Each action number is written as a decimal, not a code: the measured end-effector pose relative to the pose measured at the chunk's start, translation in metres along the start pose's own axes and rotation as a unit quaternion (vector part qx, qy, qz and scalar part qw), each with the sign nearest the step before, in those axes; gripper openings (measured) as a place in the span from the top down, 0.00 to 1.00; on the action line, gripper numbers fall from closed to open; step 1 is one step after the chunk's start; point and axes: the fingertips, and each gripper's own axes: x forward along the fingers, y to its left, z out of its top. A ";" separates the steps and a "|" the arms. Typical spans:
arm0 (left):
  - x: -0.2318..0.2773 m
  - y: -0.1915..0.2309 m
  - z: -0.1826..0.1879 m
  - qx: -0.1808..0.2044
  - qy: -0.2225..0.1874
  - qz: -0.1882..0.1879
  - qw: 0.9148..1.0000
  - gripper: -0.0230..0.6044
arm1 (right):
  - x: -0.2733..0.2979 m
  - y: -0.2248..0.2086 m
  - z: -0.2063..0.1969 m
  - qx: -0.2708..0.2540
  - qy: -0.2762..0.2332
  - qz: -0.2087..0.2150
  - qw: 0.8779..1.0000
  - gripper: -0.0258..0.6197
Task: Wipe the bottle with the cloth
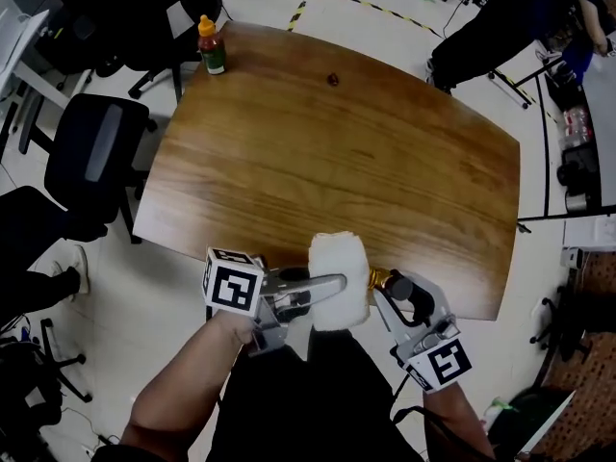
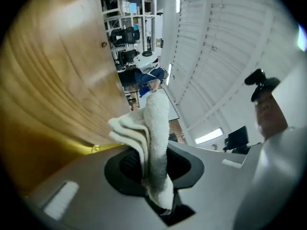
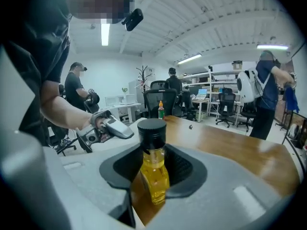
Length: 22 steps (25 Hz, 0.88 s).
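My left gripper (image 1: 327,289) is shut on a folded white cloth (image 1: 339,268), which stands up between its pads in the left gripper view (image 2: 153,138). My right gripper (image 1: 393,292) is shut on a small bottle (image 1: 378,277) of yellow liquid with a black cap. In the right gripper view the bottle (image 3: 154,174) stands upright between the pads. Both grippers hang over the near edge of the wooden table (image 1: 337,142). In the head view the cloth lies right against the bottle's left side and hides most of it.
A sauce bottle with an orange cap (image 1: 212,46) stands at the table's far left corner. A small dark object (image 1: 333,79) lies near the far edge. A black office chair (image 1: 96,147) stands left of the table. A person (image 1: 500,27) is at the back right.
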 end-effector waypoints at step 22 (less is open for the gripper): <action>0.022 0.089 -0.019 0.057 0.083 0.183 0.978 0.80 | 0.000 -0.001 0.001 0.007 -0.008 0.003 1.000 0.77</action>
